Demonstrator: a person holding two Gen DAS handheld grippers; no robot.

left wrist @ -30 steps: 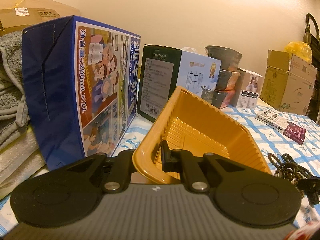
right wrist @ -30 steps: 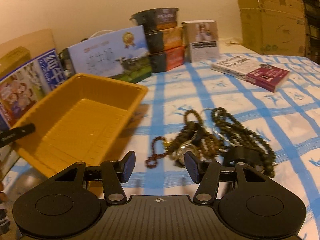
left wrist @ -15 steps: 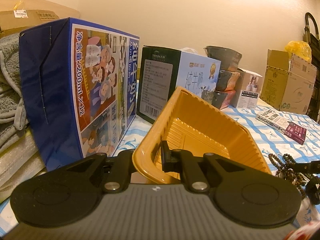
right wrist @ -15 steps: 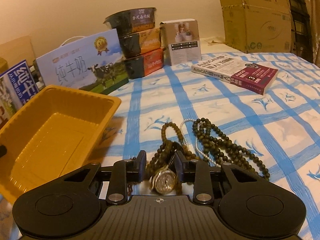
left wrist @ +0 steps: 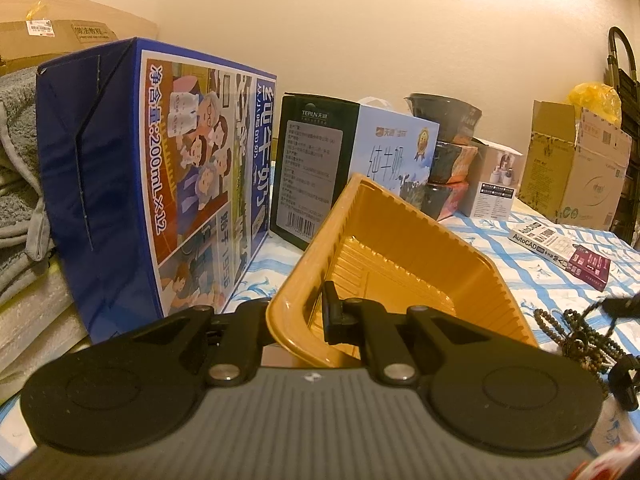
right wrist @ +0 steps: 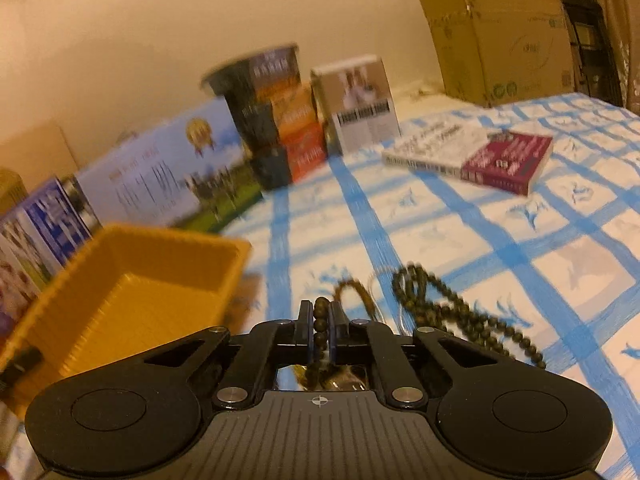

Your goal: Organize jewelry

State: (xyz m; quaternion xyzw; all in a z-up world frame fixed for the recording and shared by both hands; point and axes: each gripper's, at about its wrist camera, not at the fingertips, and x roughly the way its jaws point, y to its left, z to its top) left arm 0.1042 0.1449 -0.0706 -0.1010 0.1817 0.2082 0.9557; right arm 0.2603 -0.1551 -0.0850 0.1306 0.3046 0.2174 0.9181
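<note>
A yellow plastic tray stands tilted on the blue-checked cloth, and my left gripper is shut on its near rim. The same tray shows at the left of the right wrist view. My right gripper is closing its jaws on a strand of dark beads, and the pads press on it. More dark bead strings lie tangled on the cloth just right of it. That pile also appears at the right edge of the left wrist view. The right wrist view is blurred.
A blue milk carton box and a dark green box stand behind the tray. Stacked bowls, a small white box, a book and a cardboard box sit farther back. Folded towels lie at the left.
The right gripper moved over the bead pile and went from open to shut on a bead strand. The left gripper and the tray have kept still.
</note>
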